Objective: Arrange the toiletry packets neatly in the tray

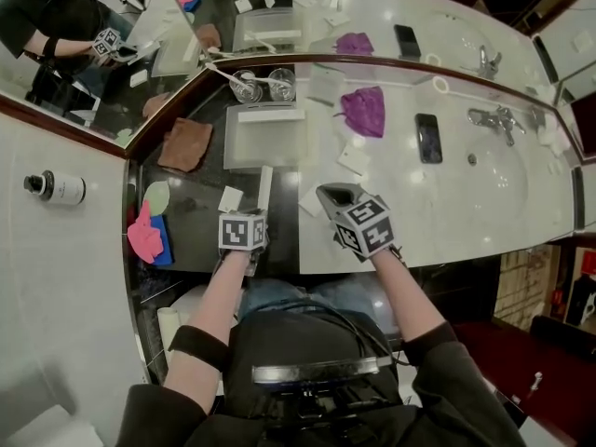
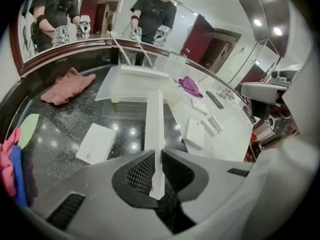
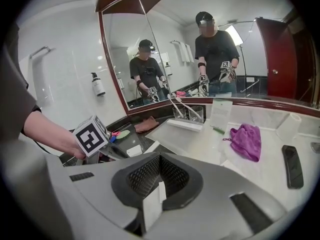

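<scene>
The left tool [image 2: 157, 152] is pinching a long, thin white packet [image 2: 154, 119] edge-on near its lower end. The packet points away toward the tray [image 1: 265, 147]. In the head view its far end reaches about to the tray's near edge; whether they touch cannot be told.

The right tool [image 3: 160, 156] is pressed together on a small white packet [image 3: 152, 207], which sticks out below the meeting tips. It hangs above the bench's front edge, just right of the left tool.

The tray sits toward the bench's back edge by the mirror, where the dark stone meets the white part. Another long white packet [image 1: 270, 115] lies along its far side.

A flat packet [image 1: 230, 198] lies on the dark stone just left of the left tool. Two more [image 1: 312, 200] [image 1: 354, 161] lie on the white part, right of the tray.

A purple cloth [image 1: 363, 110] and a phone [image 1: 428, 138] lie further right, toward the sink.
</scene>
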The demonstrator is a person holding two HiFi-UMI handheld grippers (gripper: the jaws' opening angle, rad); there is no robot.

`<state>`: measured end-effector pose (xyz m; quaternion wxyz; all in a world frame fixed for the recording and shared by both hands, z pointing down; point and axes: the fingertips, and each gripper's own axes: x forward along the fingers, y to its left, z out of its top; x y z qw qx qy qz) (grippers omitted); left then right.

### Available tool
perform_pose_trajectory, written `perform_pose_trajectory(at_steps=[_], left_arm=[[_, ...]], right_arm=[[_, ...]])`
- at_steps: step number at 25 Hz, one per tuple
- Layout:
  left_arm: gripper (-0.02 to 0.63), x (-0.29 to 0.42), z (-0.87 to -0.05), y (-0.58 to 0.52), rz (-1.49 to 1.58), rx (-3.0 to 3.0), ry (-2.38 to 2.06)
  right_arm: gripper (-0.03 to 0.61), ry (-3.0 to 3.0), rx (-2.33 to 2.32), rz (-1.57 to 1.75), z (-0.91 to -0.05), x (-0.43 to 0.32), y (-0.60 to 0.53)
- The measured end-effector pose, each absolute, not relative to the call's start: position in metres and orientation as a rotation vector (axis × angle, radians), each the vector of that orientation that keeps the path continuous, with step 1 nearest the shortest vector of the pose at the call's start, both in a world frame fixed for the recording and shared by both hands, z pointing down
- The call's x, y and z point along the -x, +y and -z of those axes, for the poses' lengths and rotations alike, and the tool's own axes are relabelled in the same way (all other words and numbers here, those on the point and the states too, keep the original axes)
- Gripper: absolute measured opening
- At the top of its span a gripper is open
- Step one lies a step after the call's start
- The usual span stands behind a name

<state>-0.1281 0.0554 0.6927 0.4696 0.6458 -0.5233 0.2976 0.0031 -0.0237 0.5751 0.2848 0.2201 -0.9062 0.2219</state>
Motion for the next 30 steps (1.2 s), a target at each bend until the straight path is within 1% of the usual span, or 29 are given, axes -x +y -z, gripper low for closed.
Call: perform_pose_trajectory(at_steps=[8, 11, 12, 13, 16, 23, 29, 30], left_arm=[[0.028, 0.129, -0.712, 0.069, -0.738, -1.525, -1.302], [0.069, 0.13, -0.714, 0.068, -0.721, -1.521, -1.307], [0.127, 0.129, -0.714, 0.068, -0.715, -1.522, -1.304], [0.153, 0.128, -0.713, 0.068, -0.71, -1.525, -1.301], [0.169, 0.126, -0.711, 0.067, -0.701, -1.54, -1.303], [0.17, 0.134, -0.693, 0.056, -0.696, -1.57, -1.351], [0.169, 0.147, -0.64, 0.031, -0.663, -1.7, -1.401], [0.159, 0.151, -0.629, 0.025, -0.656, -1.731, -1.417]], right_arm=[[0.015, -2.421, -0.598, -0.589, -0.573, -0.01, -0.029], [0.015, -2.412, -0.603, -0.588, -0.577, -0.016, -0.03], [0.015, -2.41, -0.604, -0.591, -0.578, -0.017, -0.03], [0.015, -2.407, -0.605, -0.594, -0.578, -0.018, -0.03], [0.015, -2.403, -0.605, -0.606, -0.579, -0.02, -0.03], [0.015, -2.404, -0.614, -0.617, -0.586, -0.023, -0.034], [0.015, -2.413, -0.623, -0.63, -0.579, -0.018, -0.042], [0.015, -2.418, -0.629, -0.632, -0.578, -0.017, -0.045]])
